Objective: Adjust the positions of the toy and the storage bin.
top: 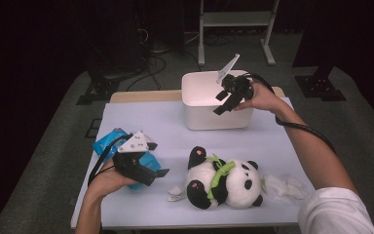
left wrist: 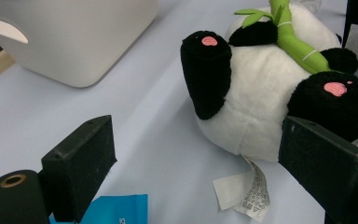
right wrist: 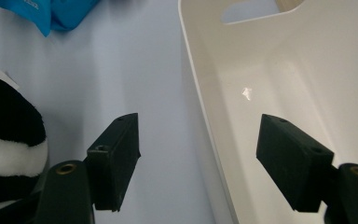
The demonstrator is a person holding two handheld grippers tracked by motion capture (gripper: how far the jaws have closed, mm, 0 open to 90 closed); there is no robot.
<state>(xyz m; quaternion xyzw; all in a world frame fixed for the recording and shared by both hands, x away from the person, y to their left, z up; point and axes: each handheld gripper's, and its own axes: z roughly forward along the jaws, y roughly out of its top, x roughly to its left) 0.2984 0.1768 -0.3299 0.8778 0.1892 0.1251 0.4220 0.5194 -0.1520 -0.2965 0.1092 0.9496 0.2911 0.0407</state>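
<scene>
I see a pale worktop [top: 146, 119]. At its 4 o'clock corner lies a crumpled white tissue [top: 285, 186]. Beyond the far edge, at 12 o'clock, a white metal frame [top: 236, 19] stands on the floor; cables [top: 152, 59] trail at 11 o'clock.

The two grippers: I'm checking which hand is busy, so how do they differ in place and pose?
The left gripper sits low at the table's near left, over the blue packet, aimed level at the plush panda; the right gripper is raised at the far side, over the near rim of the white bin, pointing down. Shared: both have open jaws with nothing between them.
</scene>
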